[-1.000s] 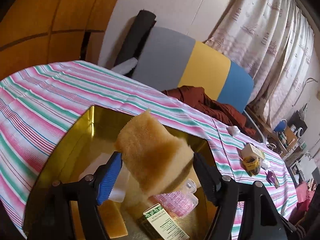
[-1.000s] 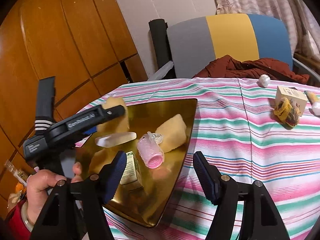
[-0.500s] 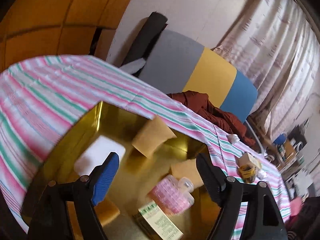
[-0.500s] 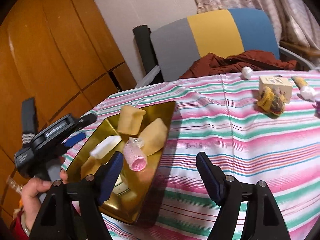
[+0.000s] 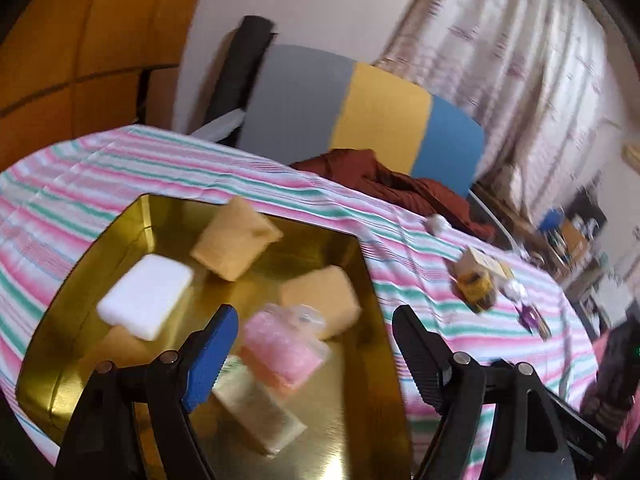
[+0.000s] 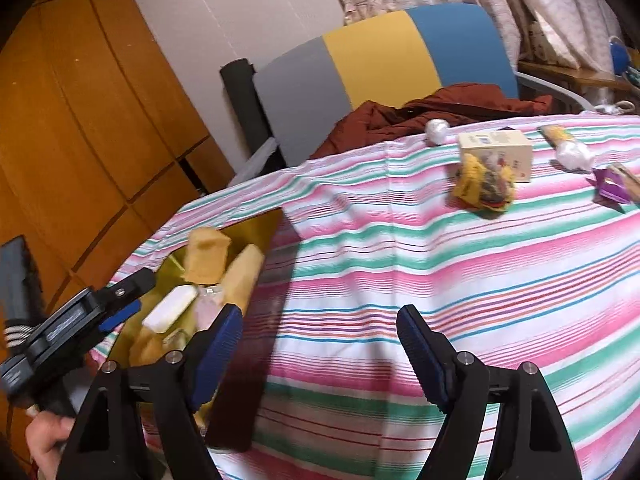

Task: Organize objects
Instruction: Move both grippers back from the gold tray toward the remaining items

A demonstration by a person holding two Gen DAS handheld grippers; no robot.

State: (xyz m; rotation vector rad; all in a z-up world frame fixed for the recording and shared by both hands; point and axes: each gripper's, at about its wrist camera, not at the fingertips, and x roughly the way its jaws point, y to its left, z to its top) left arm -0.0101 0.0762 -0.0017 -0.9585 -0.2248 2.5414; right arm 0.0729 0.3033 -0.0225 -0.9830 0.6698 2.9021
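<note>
A shallow gold metal tray (image 5: 120, 232) sits on a table under a pink, green and white striped tablecloth (image 6: 440, 272). In the tray lie a tan sponge block (image 5: 236, 248) tilted up on an edge near the far rim, a second tan sponge (image 5: 320, 300) against the right wall, a white rectangular foam pad (image 5: 146, 296) on the left, a pink ribbed hair roller (image 5: 280, 348) with a clear piece beside it, and a pale printed carton (image 5: 256, 412), smeared by blur so its label cannot be read.

The left gripper (image 5: 312, 344) hovers over the near part of the tray with its jaws spread wide and nothing between them; the near corner of the tray is hidden behind its black frame. The right gripper (image 6: 320, 344) is above bare cloth to the right of the tray, its jaws opening and empty. In the right wrist view the tray is seen edge-on and mostly covered by the left gripper's body and the right gripper's blue-padded finger; a hand (image 6: 46, 436) is cut off at the lower left corner.

Farther along the table lie a cream cardboard box (image 6: 496, 152) with a yellow crumpled packet (image 6: 484, 184) touching its front, a small white ball (image 6: 437, 131), a white-wrapped item (image 6: 572, 152) and what may be a purple wrapper (image 6: 612, 184), cut by the frame edge. Behind stand a grey, yellow and blue chair back (image 6: 380, 60) and a dark red garment (image 6: 420, 116).
</note>
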